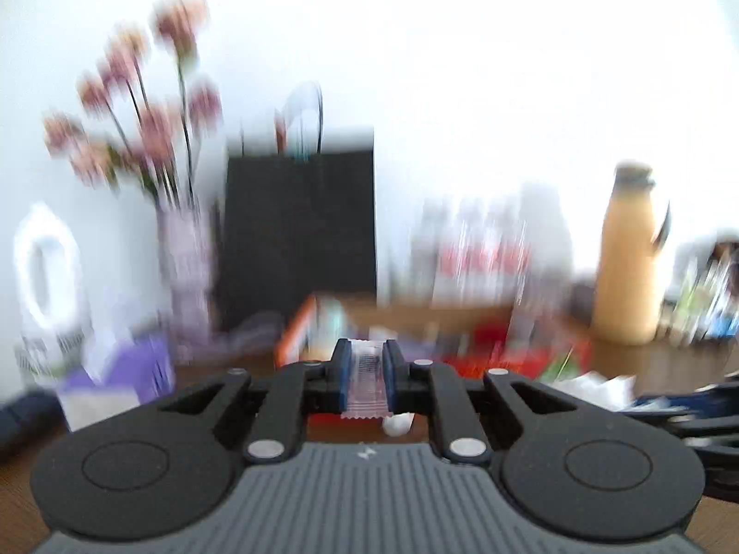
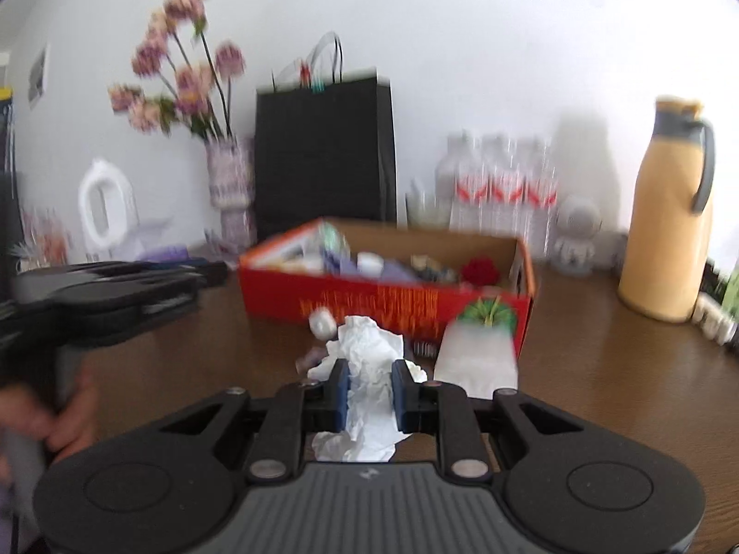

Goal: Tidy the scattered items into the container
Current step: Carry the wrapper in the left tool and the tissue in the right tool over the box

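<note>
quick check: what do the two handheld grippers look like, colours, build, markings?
Both match. The left gripper and right gripper each have a grey ribbed body with a small pale logo at its front edge, two round black housings, black linkage arms with silver pivot pins, and black fingers faced with blue pads. No cables visible. A hand holds the left unit's grey handle; no sleeve is clearly visible.

The brown wooden bench (image 2: 600, 369) is carrying a red cardboard box (image 2: 369, 300) ahead of the right claw (image 2: 369, 388), a yellow jug (image 2: 665, 231) standing far right, and a black bag (image 2: 323, 152) behind.
</note>
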`<act>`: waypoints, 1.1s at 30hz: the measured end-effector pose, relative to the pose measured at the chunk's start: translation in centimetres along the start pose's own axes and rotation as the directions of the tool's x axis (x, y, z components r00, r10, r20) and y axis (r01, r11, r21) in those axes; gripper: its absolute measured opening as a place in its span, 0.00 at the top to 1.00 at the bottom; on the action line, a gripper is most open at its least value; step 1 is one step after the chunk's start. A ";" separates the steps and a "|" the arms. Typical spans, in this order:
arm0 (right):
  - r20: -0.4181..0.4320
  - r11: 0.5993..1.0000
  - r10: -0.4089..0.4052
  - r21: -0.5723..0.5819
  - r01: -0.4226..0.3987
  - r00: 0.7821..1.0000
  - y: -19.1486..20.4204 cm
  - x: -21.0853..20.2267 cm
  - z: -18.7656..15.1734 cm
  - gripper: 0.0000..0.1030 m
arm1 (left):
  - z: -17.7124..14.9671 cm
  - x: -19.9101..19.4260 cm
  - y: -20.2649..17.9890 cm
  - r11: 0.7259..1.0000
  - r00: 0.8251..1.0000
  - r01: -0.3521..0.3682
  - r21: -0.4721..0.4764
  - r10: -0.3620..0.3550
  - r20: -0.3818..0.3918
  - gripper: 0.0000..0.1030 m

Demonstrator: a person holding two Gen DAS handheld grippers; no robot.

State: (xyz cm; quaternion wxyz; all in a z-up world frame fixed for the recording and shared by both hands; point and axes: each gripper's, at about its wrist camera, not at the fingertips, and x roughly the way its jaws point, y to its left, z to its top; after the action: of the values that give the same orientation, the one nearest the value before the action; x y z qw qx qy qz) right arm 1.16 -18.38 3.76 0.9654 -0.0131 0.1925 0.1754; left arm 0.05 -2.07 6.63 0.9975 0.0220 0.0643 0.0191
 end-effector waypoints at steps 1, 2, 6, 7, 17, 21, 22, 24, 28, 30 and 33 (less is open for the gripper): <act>0.027 1.000 0.003 -0.002 -0.003 1.000 0.3 -0.8 0.1 0.83 | 0.2 -1.3 -0.4 1.000 1.000 -0.009 0.024 0.008 0.023 0.86; 0.046 1.000 0.004 -0.006 -0.004 0.999 0.6 -1.6 0.2 0.83 | 0.2 -2.7 -0.6 0.999 0.999 -0.015 0.039 0.013 0.048 0.85; 0.119 1.000 -0.025 0.005 0.024 0.993 2.0 -4.7 -0.3 0.83 | -0.7 -7.9 -1.1 1.000 0.996 -0.001 0.018 -0.001 0.090 0.85; 0.150 0.999 -0.039 0.005 0.038 0.988 2.6 -5.7 -0.7 0.83 | -1.2 -9.1 -1.3 1.000 0.995 -0.006 0.008 0.005 0.097 0.85; 0.297 0.996 -0.069 -0.025 0.080 0.953 5.5 -12.4 -6.7 0.83 | -4.3 -16.0 -1.2 0.999 0.994 -0.004 -0.040 0.009 0.111 0.85; 0.355 0.995 -0.077 -0.038 0.096 0.932 5.7 -13.1 -5.5 0.83 | -2.6 -14.9 -1.1 0.999 0.987 -0.014 -0.050 0.022 0.159 0.85; 0.365 0.994 -0.080 -0.038 0.100 0.927 5.5 -13.0 -4.7 0.83 | -1.7 -14.5 -1.1 0.999 0.982 -0.015 -0.041 0.023 0.189 0.85; 0.374 0.995 -0.081 -0.025 0.098 0.924 4.4 -12.2 -2.3 0.83 | 0.6 -13.0 -0.9 1.000 0.963 0.002 -0.008 0.000 0.268 0.85; 0.457 0.993 -0.103 -0.010 0.121 0.884 1.8 -10.3 4.8 0.83 | 7.2 -8.3 0.4 0.999 0.919 0.009 0.040 -0.024 0.393 0.85; 0.505 0.990 -0.114 -0.012 0.139 0.856 0.5 -9.4 8.8 0.83 | 11.1 -5.9 1.3 0.999 0.905 0.023 0.029 -0.033 0.423 0.85; 0.519 0.991 -0.122 0.012 0.135 0.846 -1.9 -7.5 14.3 0.83 | 15.5 -2.1 1.8 0.999 0.914 0.039 0.002 -0.037 0.404 0.85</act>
State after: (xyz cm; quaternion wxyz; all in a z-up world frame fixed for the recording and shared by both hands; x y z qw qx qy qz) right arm 0.60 -21.34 19.69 0.9908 0.0099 -0.0781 0.1099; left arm -0.07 -0.95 22.32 0.9896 0.0213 -0.1425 -0.0050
